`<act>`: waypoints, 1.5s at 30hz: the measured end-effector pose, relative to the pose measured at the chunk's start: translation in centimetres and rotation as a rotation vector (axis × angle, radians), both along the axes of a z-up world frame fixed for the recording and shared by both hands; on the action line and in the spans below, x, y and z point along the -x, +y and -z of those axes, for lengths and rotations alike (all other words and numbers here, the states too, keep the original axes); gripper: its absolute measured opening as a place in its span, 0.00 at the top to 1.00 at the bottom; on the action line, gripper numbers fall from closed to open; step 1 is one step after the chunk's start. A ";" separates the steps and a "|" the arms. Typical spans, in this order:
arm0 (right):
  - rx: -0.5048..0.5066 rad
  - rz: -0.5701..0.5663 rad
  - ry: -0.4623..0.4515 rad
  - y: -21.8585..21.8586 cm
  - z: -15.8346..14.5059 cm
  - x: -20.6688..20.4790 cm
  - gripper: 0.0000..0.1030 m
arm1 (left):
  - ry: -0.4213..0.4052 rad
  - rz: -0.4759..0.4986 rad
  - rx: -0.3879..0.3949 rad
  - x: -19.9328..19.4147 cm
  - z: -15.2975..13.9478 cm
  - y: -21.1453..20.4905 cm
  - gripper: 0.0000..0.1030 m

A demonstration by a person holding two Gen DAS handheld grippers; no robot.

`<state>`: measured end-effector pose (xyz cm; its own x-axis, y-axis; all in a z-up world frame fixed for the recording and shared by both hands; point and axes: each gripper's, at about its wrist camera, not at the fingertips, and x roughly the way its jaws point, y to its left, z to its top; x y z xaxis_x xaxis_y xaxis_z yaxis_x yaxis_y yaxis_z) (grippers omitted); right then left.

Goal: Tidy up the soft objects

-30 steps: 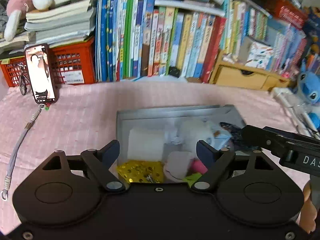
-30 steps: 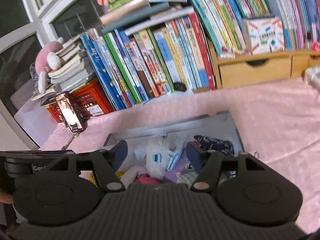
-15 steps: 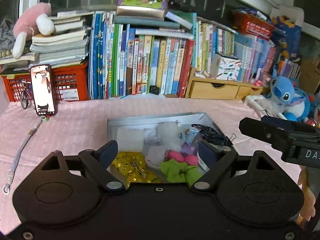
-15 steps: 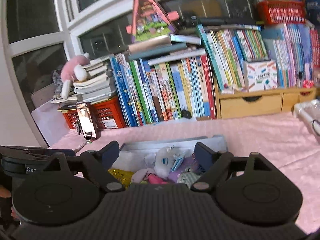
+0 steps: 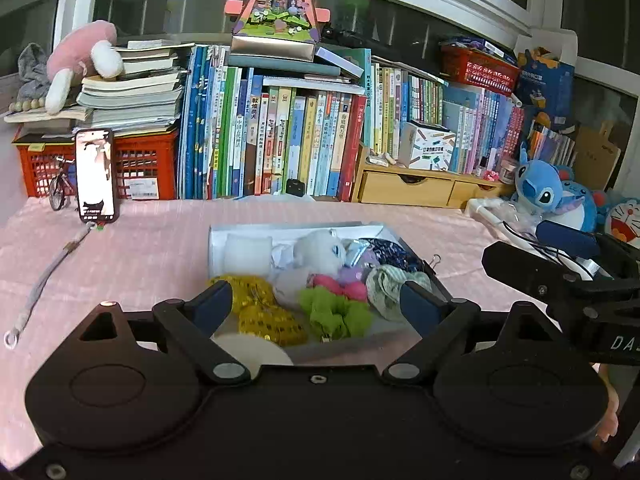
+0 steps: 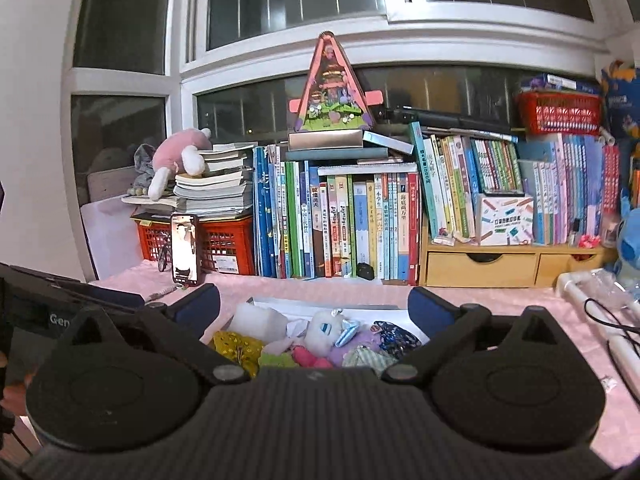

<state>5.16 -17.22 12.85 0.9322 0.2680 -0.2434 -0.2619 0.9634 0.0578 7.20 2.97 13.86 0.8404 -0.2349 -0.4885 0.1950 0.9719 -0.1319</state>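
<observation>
Left gripper (image 5: 316,306) hangs w/ jaws wide, having just been opening, nothing between them, above grey tray (image 5: 296,230) of soft items: white plush (image 5: 320,250), green scrunchie (image 5: 336,314), yellow cloth (image 5: 264,312), on pink-covered bench (image 5: 152,248).

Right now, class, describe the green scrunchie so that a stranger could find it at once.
On the pink cloth before the books lies a grey tray of soft things. At its near edge, between a gold sequin piece and a pale checked cloth, lies the green scrunchie: the only bright lime ruffle.

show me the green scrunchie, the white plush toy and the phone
green scrunchie (image 5: 335,315), left wrist view, on its ruffled middle
white plush toy (image 5: 320,249), left wrist view, on its head
phone (image 5: 96,176), left wrist view, on its screen
</observation>
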 end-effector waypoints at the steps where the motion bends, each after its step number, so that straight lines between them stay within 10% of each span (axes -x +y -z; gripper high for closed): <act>1: 0.005 0.007 -0.009 0.1 0.3 0.5 0.00 | -0.012 -0.006 -0.003 0.6 0.3 -0.1 0.12; 21: 0.035 0.167 0.040 -0.5 9.2 6.7 0.00 | -0.053 -0.127 -0.064 9.1 8.2 -1.7 0.10; 45: 0.092 0.218 0.208 -0.7 15.1 5.1 0.00 | 0.089 -0.190 -0.096 6.0 15.2 -1.9 0.09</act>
